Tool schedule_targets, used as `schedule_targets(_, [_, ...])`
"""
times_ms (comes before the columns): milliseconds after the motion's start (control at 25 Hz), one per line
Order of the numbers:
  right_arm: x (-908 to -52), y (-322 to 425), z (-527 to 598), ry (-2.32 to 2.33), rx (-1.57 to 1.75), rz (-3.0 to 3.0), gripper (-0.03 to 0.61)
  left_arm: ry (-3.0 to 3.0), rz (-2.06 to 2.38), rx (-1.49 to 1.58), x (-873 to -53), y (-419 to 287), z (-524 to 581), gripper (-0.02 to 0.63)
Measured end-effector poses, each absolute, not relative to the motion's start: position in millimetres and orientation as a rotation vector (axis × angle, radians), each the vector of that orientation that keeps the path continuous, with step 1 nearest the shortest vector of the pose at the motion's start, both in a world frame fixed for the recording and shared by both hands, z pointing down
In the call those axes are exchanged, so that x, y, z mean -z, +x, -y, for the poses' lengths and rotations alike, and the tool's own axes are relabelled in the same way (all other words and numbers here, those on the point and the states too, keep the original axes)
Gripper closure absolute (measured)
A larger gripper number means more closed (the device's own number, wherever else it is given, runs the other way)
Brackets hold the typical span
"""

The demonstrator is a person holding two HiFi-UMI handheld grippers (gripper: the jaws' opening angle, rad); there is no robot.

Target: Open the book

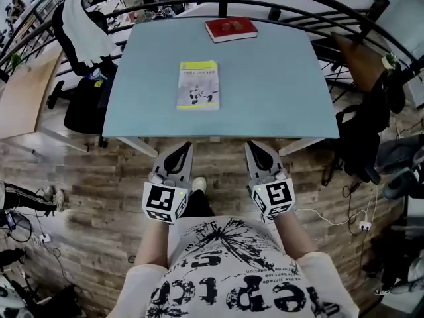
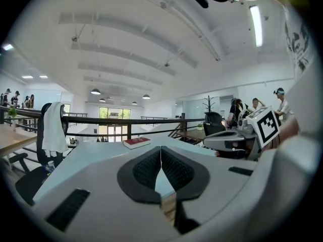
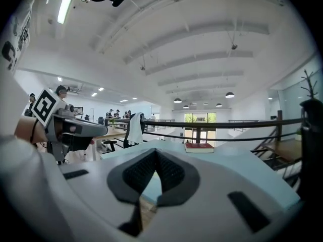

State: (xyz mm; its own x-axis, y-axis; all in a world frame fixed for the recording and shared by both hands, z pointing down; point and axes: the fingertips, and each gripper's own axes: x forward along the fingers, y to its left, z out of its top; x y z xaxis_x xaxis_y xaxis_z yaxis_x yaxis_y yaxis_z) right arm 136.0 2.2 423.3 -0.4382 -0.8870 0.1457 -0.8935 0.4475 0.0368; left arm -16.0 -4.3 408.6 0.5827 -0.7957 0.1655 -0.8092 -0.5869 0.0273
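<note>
Left gripper (image 1: 179, 152) and right gripper (image 1: 260, 152) sit pinched shut and empty off the table's (image 1: 278, 98) near edge, yellow book (image 1: 198, 85) lies mid-table, red book (image 1: 230, 28) at far edge, so closed tips may just shove the cover, or hit the wrong book.

Your table (image 1: 278, 85) is pale blue. The centre book (image 1: 198, 85) is grey-white with yellow bands, and the top book (image 1: 230, 28) is red. The floor (image 1: 99, 177) under you shows brown wood planks.

My white T-shirt (image 1: 232, 270) carries bold black print; my left tongs (image 1: 185, 146) and right tongs (image 1: 252, 146) are grey, black-padded, with square black-and-white markings.
</note>
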Motion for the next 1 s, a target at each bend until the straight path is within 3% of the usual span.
schedule_targets(440, [-416.5,96.8,138.6,1.672,-0.059,2.486,0.568,2.773,1.300,-0.233,-398.8,-56.7,156.6,0.594])
schedule_targets(1000, [-436.9,100.1,198.5,1.584,-0.139,2.491,0.568,2.714,1.160,-0.491,-471.0,-28.6,210.0,0.594])
